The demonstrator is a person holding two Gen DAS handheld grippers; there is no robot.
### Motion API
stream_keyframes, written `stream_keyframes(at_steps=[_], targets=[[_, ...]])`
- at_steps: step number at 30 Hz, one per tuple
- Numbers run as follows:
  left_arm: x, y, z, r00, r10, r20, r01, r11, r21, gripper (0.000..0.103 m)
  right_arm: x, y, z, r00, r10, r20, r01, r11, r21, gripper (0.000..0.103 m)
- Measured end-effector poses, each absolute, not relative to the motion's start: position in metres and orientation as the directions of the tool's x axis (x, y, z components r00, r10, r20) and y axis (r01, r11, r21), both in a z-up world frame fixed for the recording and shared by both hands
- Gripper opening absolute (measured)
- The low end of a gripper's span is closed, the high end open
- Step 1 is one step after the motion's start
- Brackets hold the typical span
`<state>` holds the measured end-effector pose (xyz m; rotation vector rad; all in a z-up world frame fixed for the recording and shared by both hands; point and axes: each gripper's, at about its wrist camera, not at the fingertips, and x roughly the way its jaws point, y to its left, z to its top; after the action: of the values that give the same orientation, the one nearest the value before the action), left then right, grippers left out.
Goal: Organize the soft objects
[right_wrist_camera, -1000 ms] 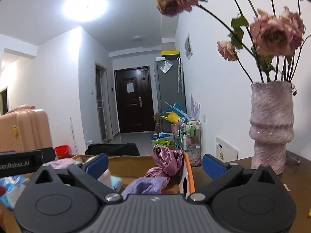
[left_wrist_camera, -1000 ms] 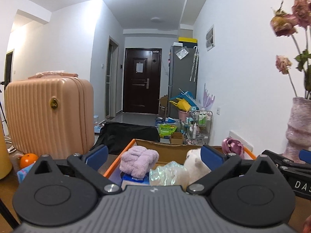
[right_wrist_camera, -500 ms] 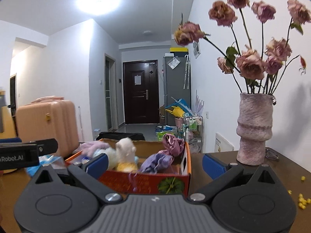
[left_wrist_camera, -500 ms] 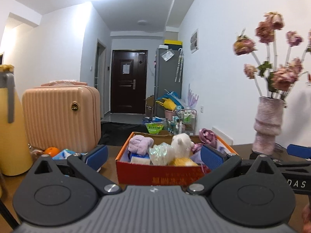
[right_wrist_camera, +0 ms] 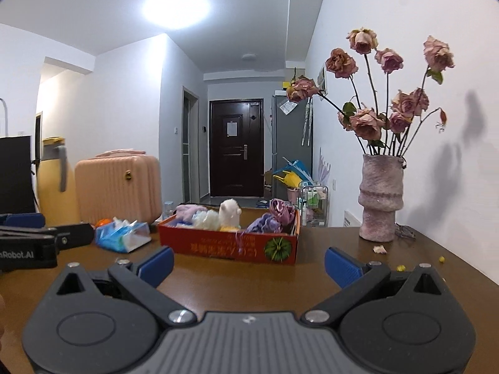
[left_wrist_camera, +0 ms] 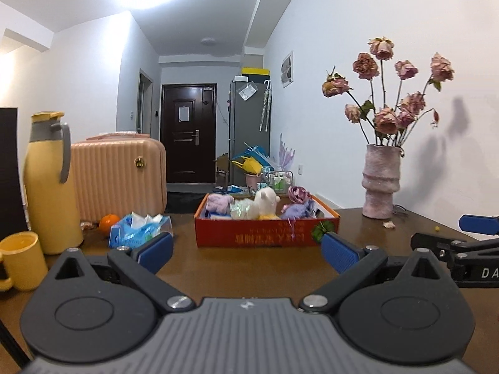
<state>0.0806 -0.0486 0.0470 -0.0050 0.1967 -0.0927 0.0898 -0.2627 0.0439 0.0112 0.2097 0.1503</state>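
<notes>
Left hand-held gripper (left_wrist_camera: 246, 253): lower centre of the left wrist view, blue-padded fingers spread wide with nothing between them, above the brown wooden surface (left_wrist_camera: 249, 261).
Right hand-held gripper (right_wrist_camera: 249, 261): lower centre of the right wrist view, fingers likewise spread and empty; in the left wrist view only its black body and one blue pad show, cut off at the right edge.
Box: a shallow red cardboard box (left_wrist_camera: 265, 237) stands mid-frame on the surface, well beyond both sets of fingers; its printed front text is too small to read.
Soft objects: all lie inside the box. A fluffy lilac cloth (left_wrist_camera: 219, 202) at the left end, an iridescent crinkled bundle (left_wrist_camera: 241, 210), a white plush toy (left_wrist_camera: 265, 201), a purple fabric piece (left_wrist_camera: 294, 210) and a mauve satin scrunch (left_wrist_camera: 297, 194) at the right end. Their lower parts are hidden by the box wall.
Seen only from the left: a yellow mug (left_wrist_camera: 20, 258) at the lower left, cut by the frame edge.
Clearer from the right: yellow crumbs (right_wrist_camera: 400, 267) on the surface at the lower right.
Both views: a pink ribbed suitcase (left_wrist_camera: 120, 174), a yellow thermos jug (left_wrist_camera: 51, 184), an orange fruit (left_wrist_camera: 109, 220), a blue tissue pack (left_wrist_camera: 140, 229), and a pink textured vase of dried roses (left_wrist_camera: 380, 184) to the right of the box.
Hard to make out: the clutter by the dark door down the hallway.
</notes>
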Motion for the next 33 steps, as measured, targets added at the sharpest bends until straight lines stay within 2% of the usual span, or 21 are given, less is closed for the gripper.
stream_keyframes(at_steps=[12,33], targets=[[0.033,-0.049,0.044,0.979,-0.105,-0.175,0.105,0.994,-0.009,0.103,0.032,-0.26,0.042,0.968,0.153,-0.199,-0.152,0.988,0.022,0.103],[0.029,-0.05,0.043,0.98,-0.106,-0.17,0.106,0.994,-0.007,0.103,0.03,-0.257,0.046,0.967,0.164,-0.194,-0.164,0.986,0.017,0.103]])
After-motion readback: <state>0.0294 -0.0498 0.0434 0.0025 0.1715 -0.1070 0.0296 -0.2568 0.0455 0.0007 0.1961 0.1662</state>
